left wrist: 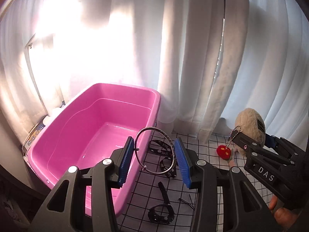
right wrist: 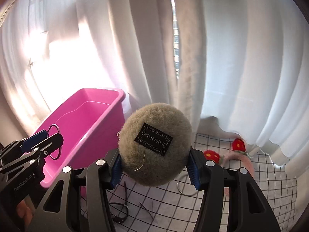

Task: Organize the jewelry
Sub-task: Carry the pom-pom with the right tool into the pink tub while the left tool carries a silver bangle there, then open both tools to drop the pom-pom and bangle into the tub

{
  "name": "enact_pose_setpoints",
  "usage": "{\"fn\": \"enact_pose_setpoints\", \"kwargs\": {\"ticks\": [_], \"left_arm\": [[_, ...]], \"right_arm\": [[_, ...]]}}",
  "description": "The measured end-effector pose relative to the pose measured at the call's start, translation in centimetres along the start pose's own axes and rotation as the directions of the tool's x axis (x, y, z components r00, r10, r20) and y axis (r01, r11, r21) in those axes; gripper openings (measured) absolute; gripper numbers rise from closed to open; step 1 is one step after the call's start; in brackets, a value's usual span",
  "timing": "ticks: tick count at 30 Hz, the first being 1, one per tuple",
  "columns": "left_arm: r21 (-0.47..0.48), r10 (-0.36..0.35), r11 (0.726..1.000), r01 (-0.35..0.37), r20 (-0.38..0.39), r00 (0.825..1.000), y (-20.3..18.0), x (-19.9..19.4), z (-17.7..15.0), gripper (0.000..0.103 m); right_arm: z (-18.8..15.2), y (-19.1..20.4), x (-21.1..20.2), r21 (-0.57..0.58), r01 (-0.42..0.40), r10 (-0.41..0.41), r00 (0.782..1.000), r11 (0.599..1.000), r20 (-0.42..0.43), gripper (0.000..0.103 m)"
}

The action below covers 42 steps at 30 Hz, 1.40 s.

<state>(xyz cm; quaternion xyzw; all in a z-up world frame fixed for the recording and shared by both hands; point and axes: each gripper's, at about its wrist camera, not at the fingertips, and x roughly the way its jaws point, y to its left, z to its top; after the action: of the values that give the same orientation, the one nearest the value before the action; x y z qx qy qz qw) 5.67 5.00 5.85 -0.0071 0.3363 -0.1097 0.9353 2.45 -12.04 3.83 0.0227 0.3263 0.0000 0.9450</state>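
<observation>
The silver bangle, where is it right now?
In the left wrist view the silver bangle is clamped between the left gripper's blue pads, raised beside the pink tub's right wall, above the checkered cloth.

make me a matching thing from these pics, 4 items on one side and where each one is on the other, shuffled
Things:
1. silver bangle
2. fuzzy beige pom-pom
3. pink tub
4. black watch

Places:
A. lying loose on the checked cloth
B. held between the pads of the right claw
C. standing on the left, by the curtain, nothing inside
D. held between the pads of the left claw

Pairs: 1-D, 2-B, 3-C, 4-A
</observation>
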Motion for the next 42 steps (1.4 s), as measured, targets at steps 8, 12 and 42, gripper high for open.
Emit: {"fn": "enact_pose_setpoints", "kwargs": {"ticks": [8, 12, 42], "left_arm": [[-0.064, 0.149, 0.987, -0.149, -0.006, 0.989, 9.0, 2.2, 2.6, 0.043], [-0.098, 0.199, 0.974, -0.204, -0.058, 0.978, 12.6, 4.0, 2.1, 0.043], [-0.219, 0.199, 0.938, -0.267, -0.29, 0.936, 18.8, 10.4, -0.3, 0.086]], "right_arm": [[4.3, 10.6, 6.4, -0.116, -0.173, 0.167, 0.984, 0.978, -0.056, 0.053], [5.1, 14.3, 9.4, -0.152, -0.207, 0.192, 0.976, 0.967, -0.104, 0.053], [4.3, 17.6, 20.1, -0.147, -0.139, 0.077, 0.929, 0.979, -0.363, 0.064]]}}
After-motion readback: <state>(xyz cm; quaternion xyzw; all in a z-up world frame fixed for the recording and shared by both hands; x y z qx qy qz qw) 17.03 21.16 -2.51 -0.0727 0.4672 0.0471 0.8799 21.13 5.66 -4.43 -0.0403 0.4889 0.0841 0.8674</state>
